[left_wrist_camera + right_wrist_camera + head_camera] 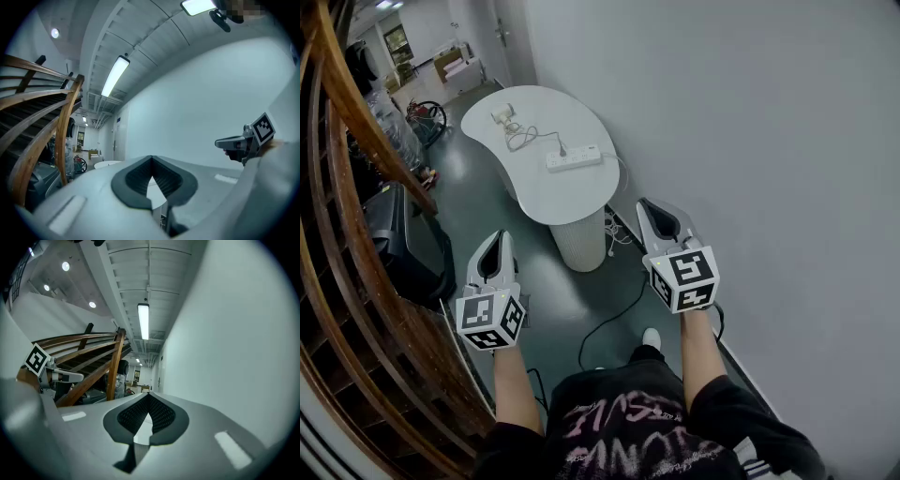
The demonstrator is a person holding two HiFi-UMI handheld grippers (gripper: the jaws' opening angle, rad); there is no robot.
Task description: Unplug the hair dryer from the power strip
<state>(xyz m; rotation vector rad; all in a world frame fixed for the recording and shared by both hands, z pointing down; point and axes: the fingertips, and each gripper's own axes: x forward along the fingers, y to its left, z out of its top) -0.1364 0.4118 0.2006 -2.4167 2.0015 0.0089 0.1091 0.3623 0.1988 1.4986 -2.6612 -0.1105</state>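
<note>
A white power strip [574, 157] lies on the white rounded table [544, 192] far ahead of me. A dark plug [562, 149] sits in it, and its pale cord [530, 137] runs to the small hair dryer [502, 117] at the table's far left end. Both grippers are held level, well short of the table. My left gripper [499, 234] is shut and holds nothing; its tips [151, 158] meet in the left gripper view. My right gripper [643, 202] is also shut and bare, its tips [149, 394] closed together in the right gripper view.
A wooden stair railing [356, 187] runs along the left, with a dark cabinet [403, 244] under it. A plain wall stands close on the right. A black cable [614, 319] lies on the grey floor near the table's ribbed pedestal [581, 239].
</note>
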